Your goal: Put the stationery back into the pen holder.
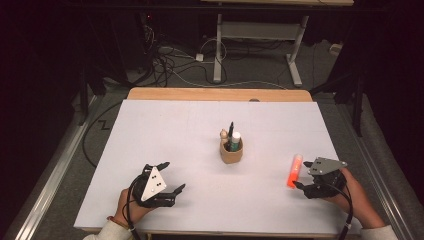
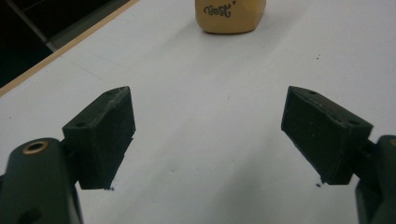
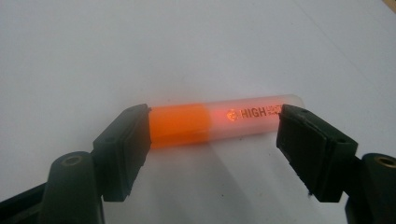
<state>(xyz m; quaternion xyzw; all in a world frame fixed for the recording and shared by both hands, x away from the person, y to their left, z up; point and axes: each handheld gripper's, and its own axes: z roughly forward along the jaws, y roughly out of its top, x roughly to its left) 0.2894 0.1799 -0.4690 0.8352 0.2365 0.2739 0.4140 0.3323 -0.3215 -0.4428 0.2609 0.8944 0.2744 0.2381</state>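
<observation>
Highlighter [image 3: 219, 122] lies flat on the white surface [image 1: 165, 150], between the wide-spread jaws of the right gripper [image 3: 212, 135], not yet pinched.
It looks light, stiff and slick-barrelled, prone to rolling, so the orange middle seems the surest place to grip. Left gripper [image 2: 208, 126] rests released, facing the tan pen cup [image 1: 231, 150] at the surface's centre.

The white table [image 1: 200, 150] is bright in the middle of the high view, and the edges of the frame are very dark. The orange marker [image 3: 210, 121] glows and looks a bit blurry, maybe from glare. Soft shadows lie under the jaws.
</observation>
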